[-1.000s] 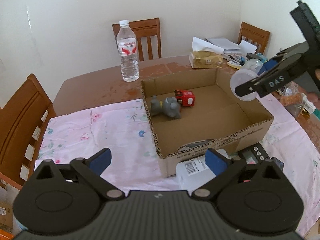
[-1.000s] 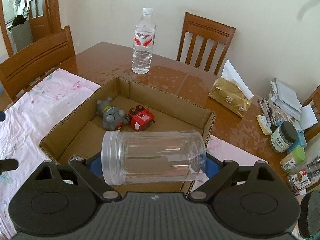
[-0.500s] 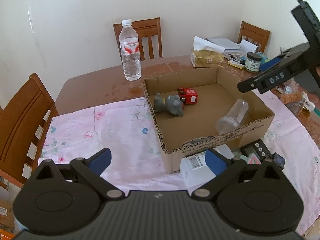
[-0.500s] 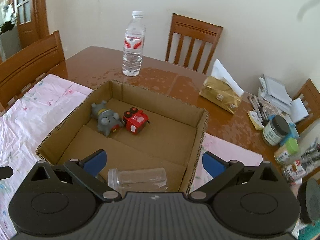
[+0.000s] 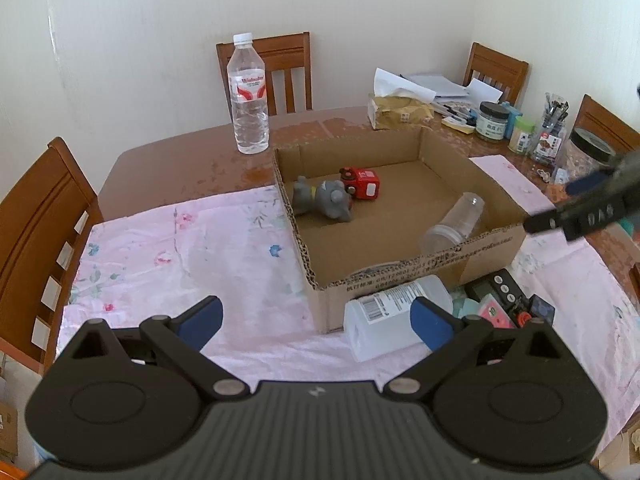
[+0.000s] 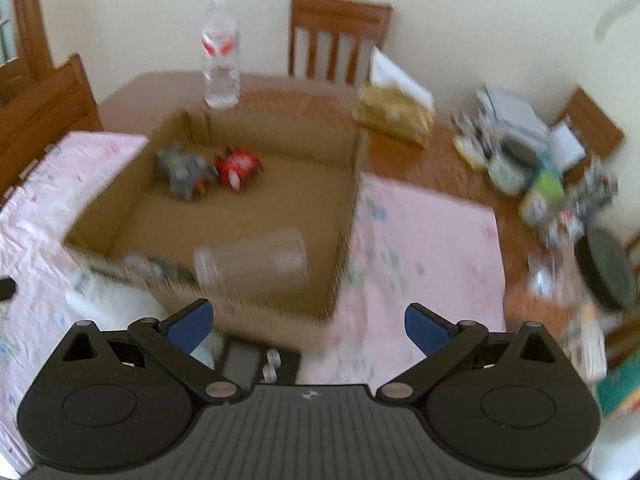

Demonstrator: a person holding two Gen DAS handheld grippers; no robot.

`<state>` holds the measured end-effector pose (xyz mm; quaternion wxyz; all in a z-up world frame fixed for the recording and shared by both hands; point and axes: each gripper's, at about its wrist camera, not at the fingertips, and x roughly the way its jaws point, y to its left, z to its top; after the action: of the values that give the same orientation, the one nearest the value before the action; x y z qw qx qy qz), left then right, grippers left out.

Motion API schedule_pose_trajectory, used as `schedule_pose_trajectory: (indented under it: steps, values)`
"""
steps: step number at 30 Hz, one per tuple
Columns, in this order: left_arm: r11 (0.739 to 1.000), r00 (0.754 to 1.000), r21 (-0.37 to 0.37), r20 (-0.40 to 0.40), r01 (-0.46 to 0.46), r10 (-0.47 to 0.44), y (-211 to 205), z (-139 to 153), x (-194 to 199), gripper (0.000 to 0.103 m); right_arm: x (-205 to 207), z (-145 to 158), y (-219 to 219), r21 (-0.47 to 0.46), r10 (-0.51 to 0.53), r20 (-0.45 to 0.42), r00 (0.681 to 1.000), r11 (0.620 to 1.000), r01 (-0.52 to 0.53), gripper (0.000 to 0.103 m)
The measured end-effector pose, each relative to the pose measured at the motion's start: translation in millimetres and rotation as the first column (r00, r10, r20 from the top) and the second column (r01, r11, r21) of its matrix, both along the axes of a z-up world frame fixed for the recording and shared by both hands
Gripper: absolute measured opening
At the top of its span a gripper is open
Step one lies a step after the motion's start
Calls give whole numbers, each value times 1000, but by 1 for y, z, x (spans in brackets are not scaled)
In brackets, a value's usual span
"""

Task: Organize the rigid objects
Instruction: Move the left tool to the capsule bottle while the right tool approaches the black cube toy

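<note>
An open cardboard box [image 5: 420, 280] sits on the pink cloth; it also shows in the right wrist view [image 6: 344, 216]. Inside lie a grey toy animal [image 5: 324, 200], a red toy [image 5: 362, 183] and a clear plastic jar [image 5: 456, 224] on its side near the front right corner; the jar also shows in the blurred right wrist view [image 6: 252, 264]. My left gripper [image 5: 316, 318] is open and empty, in front of the box. My right gripper [image 6: 306, 322] is open and empty, above the box's near right corner. It shows at the right in the left wrist view [image 5: 584, 208].
A white bottle [image 5: 388, 314], a black device [image 5: 496, 290] and small items lie in front of the box. A water bottle [image 5: 248, 96] stands behind it. Jars, a pen cup and papers [image 5: 516, 124] crowd the far right. Wooden chairs surround the table.
My right gripper opened and let go of the clear jar, which dropped into the box. The right gripper then pulled back and to the right. My left gripper drew back a little.
</note>
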<state>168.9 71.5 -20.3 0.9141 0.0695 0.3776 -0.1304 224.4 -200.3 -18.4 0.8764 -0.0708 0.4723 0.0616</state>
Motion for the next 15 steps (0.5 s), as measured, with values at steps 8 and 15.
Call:
schedule_pose_trajectory:
  steps: [8,15]
  values:
    - [1000,1000,-8,-19,16,-16,-5,-4,-7,100,9,-61,-14,30,-133,-181,974,990,141,103]
    - [1000,999,-7,-37,24,-25,-7,-7,-15,100,7,-85,-20,48,-181,-242,953,979,198,103]
